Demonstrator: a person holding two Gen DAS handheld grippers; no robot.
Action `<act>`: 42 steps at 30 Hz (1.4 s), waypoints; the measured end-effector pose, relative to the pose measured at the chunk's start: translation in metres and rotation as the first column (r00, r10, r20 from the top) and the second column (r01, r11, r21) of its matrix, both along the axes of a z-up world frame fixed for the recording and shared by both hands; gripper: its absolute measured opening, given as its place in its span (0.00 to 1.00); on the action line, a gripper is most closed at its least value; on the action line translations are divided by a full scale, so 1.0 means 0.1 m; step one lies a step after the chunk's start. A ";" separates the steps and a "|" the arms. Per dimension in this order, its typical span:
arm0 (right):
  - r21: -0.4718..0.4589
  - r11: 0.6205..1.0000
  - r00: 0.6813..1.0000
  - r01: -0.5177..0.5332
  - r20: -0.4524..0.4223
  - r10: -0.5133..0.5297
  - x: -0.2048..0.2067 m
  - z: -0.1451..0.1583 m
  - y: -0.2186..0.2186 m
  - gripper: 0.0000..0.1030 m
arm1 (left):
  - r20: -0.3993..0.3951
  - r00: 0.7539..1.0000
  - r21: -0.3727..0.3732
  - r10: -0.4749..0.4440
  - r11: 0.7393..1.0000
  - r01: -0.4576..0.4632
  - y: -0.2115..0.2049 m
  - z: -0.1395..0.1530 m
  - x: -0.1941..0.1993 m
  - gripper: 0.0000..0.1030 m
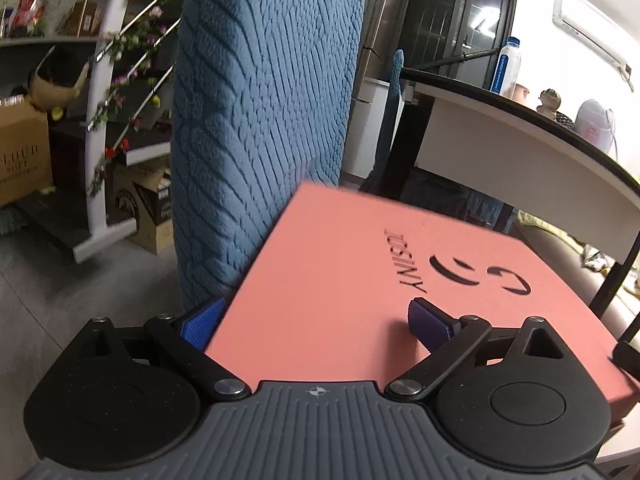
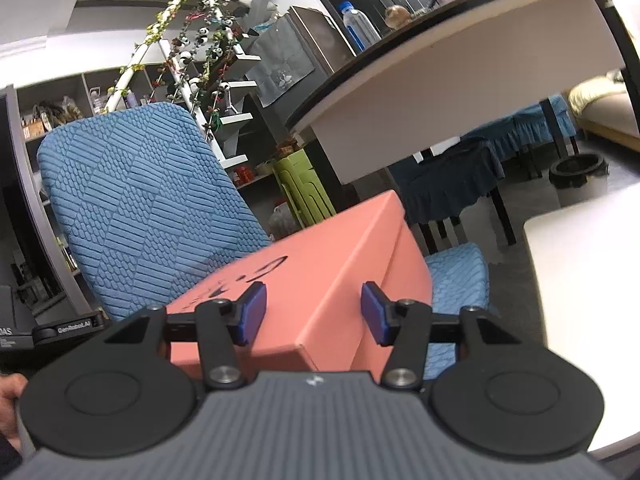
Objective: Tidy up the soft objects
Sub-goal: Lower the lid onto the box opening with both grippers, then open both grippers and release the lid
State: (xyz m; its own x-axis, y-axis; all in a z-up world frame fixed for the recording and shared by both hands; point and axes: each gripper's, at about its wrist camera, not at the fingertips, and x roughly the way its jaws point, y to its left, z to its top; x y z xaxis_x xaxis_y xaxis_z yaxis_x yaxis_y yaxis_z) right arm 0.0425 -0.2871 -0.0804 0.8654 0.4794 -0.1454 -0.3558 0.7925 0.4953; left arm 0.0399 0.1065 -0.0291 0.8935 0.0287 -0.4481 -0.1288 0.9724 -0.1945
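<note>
A pink cardboard box [image 1: 340, 280] with a cut-out logo on its lid lies on a chair in a blue textured cover [image 1: 260, 100]. My left gripper [image 1: 316, 322] is spread wide over the box's near left corner. Its left finger is against the box's side and its right finger [image 1: 430, 326] sits just over the lid. In the right wrist view the pink box [image 2: 320, 272] shows a corner ridge between the fingers. My right gripper [image 2: 314, 312] is closed partway onto that ridge, one pad on the lid and one on the side wall. The blue chair back [image 2: 140, 208] rises behind.
A white table with a black rim [image 1: 520, 140] overhangs close on the right, with a water bottle [image 1: 508, 68] on it. A flower-wrapped stair rail [image 1: 120, 80], cardboard cartons [image 1: 24, 152] and shelves stand to the left. More blue-covered chairs [image 2: 448, 184] sit under the table [image 2: 440, 60].
</note>
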 end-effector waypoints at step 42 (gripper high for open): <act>-0.015 0.999 0.996 -0.052 -0.080 0.051 -0.03 -0.06 0.04 0.50 | -0.070 0.996 0.024 -0.058 0.998 0.060 0.06 -0.11 -0.13 0.95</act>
